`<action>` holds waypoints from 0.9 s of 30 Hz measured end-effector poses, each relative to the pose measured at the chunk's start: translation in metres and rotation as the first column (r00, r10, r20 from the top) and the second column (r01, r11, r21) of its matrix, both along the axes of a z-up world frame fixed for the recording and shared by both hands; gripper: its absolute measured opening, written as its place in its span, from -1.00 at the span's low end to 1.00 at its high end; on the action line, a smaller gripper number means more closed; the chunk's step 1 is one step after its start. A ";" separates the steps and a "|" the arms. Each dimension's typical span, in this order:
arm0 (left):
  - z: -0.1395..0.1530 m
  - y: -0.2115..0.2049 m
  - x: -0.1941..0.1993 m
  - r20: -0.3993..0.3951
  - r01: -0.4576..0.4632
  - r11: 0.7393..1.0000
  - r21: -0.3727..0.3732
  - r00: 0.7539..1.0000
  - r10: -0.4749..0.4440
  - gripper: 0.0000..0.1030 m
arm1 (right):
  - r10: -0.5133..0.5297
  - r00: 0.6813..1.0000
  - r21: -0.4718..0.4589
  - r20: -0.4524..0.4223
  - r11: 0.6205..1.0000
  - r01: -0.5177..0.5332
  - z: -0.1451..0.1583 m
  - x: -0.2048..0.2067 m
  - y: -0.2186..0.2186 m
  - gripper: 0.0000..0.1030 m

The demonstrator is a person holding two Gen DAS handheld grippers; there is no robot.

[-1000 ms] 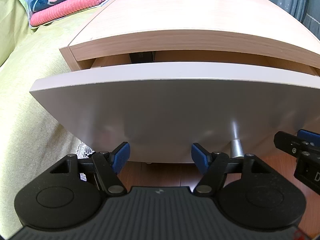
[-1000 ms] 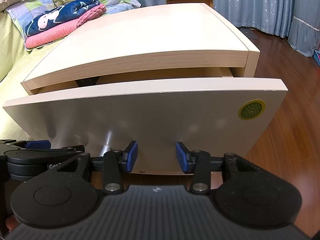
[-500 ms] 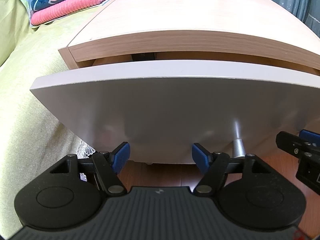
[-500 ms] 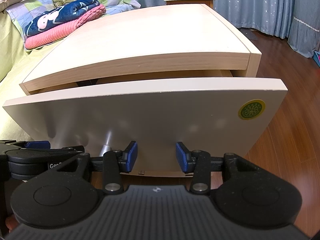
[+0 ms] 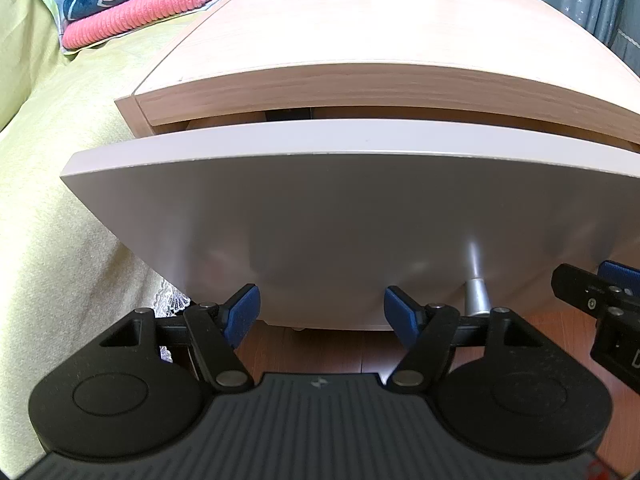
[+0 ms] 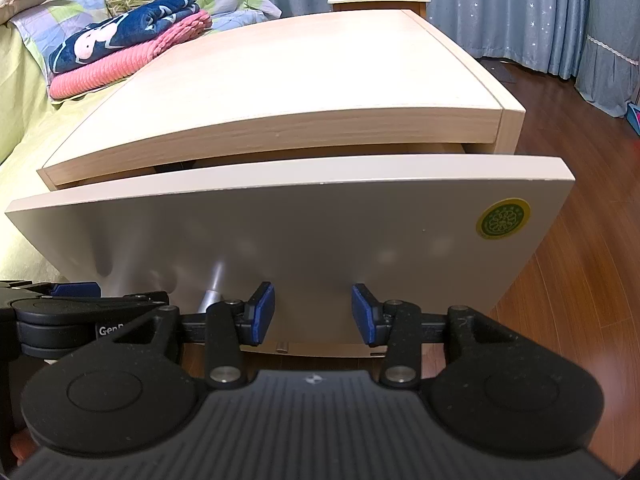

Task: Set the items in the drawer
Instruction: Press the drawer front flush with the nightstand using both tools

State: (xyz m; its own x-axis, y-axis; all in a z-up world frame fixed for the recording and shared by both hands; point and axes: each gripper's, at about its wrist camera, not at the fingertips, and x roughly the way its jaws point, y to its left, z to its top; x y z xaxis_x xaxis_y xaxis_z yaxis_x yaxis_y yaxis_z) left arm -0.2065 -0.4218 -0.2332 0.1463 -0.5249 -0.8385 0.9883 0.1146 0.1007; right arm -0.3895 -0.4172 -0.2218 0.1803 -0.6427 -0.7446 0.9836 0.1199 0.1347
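Where the yellow-green bedspread fills the far left, folded pink and navy blankets at its top edge. Just right of that, a light wood nightstand with a bare curved top. Beneath the top's front edge, the drawer, pulled out only a narrow way, a thin dark gap showing along its upper edge; contents hidden. White drawer front, metal handle post near its lower edge, round green-and-yellow sticker at its upper right corner. Close against the lower edge of the drawer front, left gripper, blue pads apart, nothing between them. Right of the handle post, right gripper, pads likewise apart and empty. Further right, dark wood floor, blue curtains behind.
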 end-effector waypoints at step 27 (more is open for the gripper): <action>-0.001 -0.009 0.007 -0.005 -0.009 1.000 -0.003 1.000 0.009 0.40 | -0.012 1.000 -0.008 0.003 1.000 0.012 -0.001 0.001 -0.004 -0.22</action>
State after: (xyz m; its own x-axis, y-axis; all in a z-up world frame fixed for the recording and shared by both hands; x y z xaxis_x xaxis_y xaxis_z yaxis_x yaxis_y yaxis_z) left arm -0.1997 -0.4307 -0.2345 0.1469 -0.5261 -0.8376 0.9877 0.1240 0.0953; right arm -0.3882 -0.4209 -0.2230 0.1750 -0.6504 -0.7391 0.9845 0.1092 0.1369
